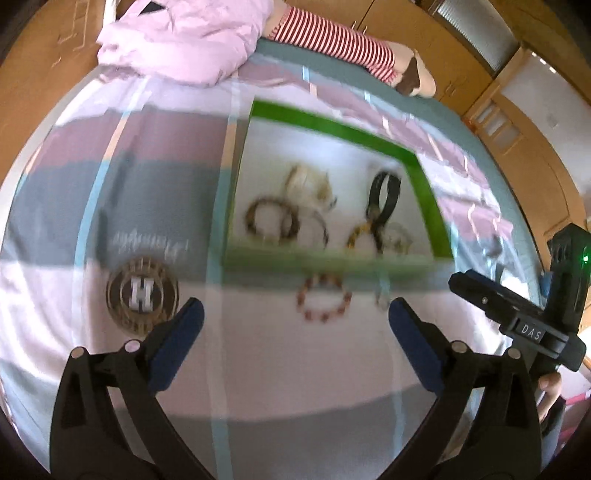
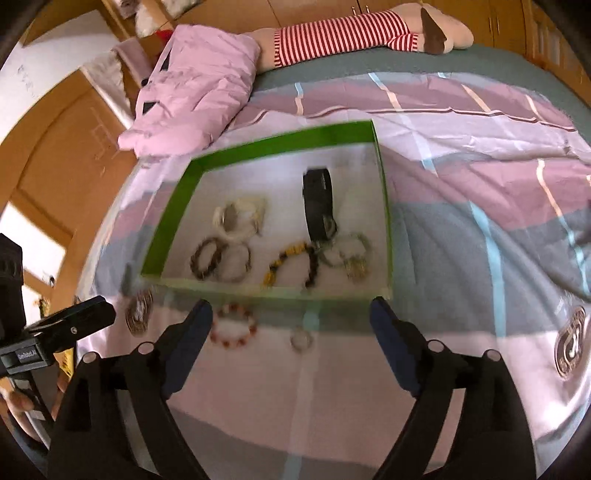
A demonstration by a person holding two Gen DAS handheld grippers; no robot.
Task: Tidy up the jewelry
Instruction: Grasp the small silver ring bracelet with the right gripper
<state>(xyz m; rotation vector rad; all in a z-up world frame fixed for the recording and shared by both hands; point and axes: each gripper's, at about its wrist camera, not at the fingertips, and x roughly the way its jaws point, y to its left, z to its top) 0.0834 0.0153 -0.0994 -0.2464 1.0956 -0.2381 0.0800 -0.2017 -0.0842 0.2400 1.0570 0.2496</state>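
Both grippers, left (image 1: 295,317) and right (image 2: 291,317), hover spread and empty. Just beyond, a red-and-white beaded bracelet (image 2: 233,329) lies on the striped bedsheet (image 2: 461,147). Farther, the shallow green-rimmed box (image 2: 166,214) holds several blurred bracelets and a black strap (image 2: 318,201), probably a watch, running lengthwise away.

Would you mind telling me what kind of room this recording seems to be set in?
Most likely a bedroom: the green tray of bracelets sits on a striped bedsheet, a striped plush toy lies at the far edge, and wooden cabinets stand behind.
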